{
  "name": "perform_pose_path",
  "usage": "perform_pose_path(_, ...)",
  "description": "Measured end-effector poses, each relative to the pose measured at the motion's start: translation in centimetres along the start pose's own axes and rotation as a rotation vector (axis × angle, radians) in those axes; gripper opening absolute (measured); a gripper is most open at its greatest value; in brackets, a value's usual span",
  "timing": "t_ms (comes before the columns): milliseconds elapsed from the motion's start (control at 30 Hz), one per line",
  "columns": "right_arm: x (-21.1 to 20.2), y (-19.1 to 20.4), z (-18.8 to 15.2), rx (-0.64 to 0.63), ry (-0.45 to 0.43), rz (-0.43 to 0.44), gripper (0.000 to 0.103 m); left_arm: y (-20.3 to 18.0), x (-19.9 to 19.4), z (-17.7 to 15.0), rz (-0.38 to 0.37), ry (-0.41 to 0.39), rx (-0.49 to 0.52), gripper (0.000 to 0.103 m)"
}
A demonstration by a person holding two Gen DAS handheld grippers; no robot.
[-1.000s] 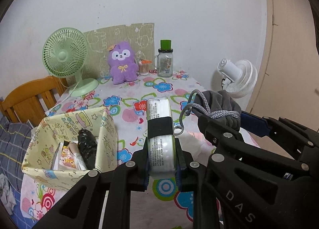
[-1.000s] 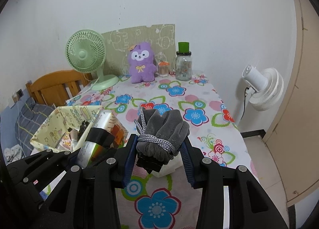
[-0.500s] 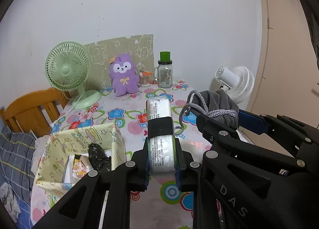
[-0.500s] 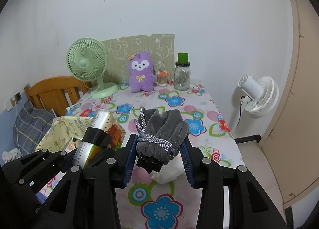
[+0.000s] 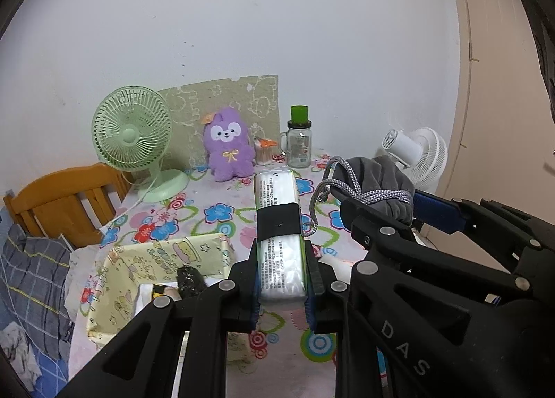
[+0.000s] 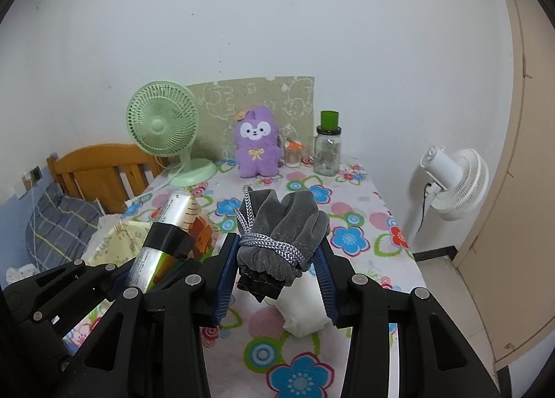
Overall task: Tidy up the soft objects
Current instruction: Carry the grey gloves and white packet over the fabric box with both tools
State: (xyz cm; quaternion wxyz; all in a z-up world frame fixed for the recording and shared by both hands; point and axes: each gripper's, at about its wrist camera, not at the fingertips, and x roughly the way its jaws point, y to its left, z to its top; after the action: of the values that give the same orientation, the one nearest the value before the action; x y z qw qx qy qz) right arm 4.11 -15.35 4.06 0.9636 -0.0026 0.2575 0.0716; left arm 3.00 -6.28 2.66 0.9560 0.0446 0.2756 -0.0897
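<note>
My left gripper (image 5: pixel 281 276) is shut on a clear-wrapped tissue pack (image 5: pixel 277 210) with a black band, held in the air above the flowered table. To its right my right gripper (image 6: pixel 274 269) is shut on a grey drawstring pouch (image 6: pixel 284 231) tied with a grey cord. The pouch (image 5: pixel 378 179) also shows in the left wrist view, and the tissue pack (image 6: pixel 173 224) in the right wrist view. Below and to the left lies a yellow patterned box (image 5: pixel 118 280) with a black bundle (image 5: pixel 189 280) and packets inside. A purple plush toy (image 5: pixel 227 150) sits at the back.
A green desk fan (image 5: pixel 133 131), a glass jar with green lid (image 5: pixel 299 145) and a small cup (image 5: pixel 265 152) line the back wall. A white wad (image 6: pixel 305 308) lies on the tablecloth (image 6: pixel 347 238) under the pouch. A wooden chair (image 5: pixel 59 204) and a white floor fan (image 6: pixel 454 183) flank the table.
Both grippers have risen together with their loads; the table, box and fan sit lower and farther in both views. Neither grip has changed.
</note>
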Motion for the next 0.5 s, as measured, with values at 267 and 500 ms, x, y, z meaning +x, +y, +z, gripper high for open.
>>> perform_pose_path(267,1.0,1.8,0.9,-0.010,0.005,0.015,0.046,2.0,0.3,0.4,0.011,0.004,-0.012,0.018)
perform_pose_path(500,2.4,3.5,1.2,-0.016,0.021,0.033,0.046,4.0,0.7,0.2,0.020,0.013,-0.022,0.018)
